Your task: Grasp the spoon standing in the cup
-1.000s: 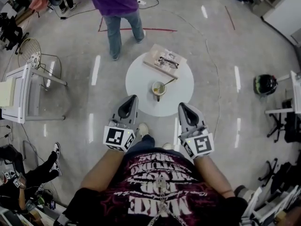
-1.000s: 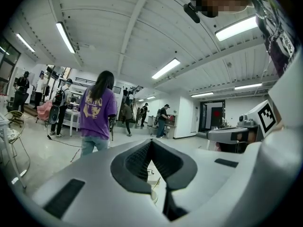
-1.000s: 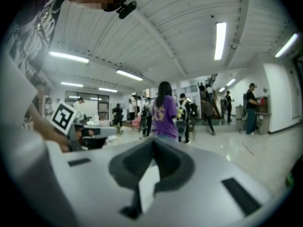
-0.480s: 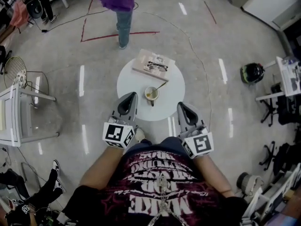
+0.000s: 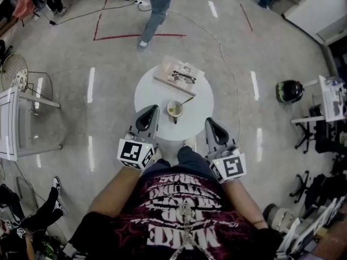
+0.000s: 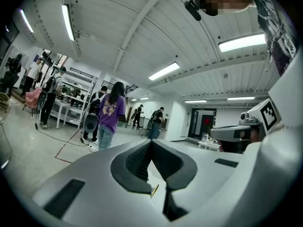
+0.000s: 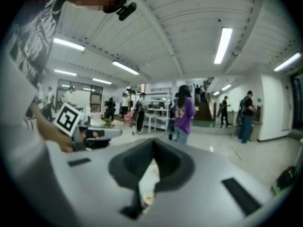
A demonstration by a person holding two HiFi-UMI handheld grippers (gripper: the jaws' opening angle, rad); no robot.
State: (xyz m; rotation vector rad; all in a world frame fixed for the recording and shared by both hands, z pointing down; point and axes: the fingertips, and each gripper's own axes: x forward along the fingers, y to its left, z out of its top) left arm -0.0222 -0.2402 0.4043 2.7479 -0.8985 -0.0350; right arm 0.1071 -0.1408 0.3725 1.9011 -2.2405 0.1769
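A small cup (image 5: 174, 110) stands near the front of the round white table (image 5: 152, 93), with a spoon (image 5: 187, 99) leaning out of it to the upper right. My left gripper (image 5: 147, 117) hovers over the table's near left edge, short of the cup, and its jaws are shut on nothing. My right gripper (image 5: 215, 129) hangs off the table's near right edge, also shut and empty. In the left gripper view the left gripper's (image 6: 151, 142) jaws meet at their tips. The right gripper's (image 7: 152, 141) jaws look the same in the right gripper view.
A flat board with a pair of glasses (image 5: 183, 77) lies at the table's far side. A person in jeans (image 5: 154, 12) walks beyond it near red floor tape (image 5: 135, 36). A white stand (image 5: 16, 121) is at left, a dark helmet (image 5: 287, 91) at right.
The person in purple has walked farther off, toward the top of the picture. The table and cup have shifted slightly left and lower in the head view, closer to both grippers, which stay shut.
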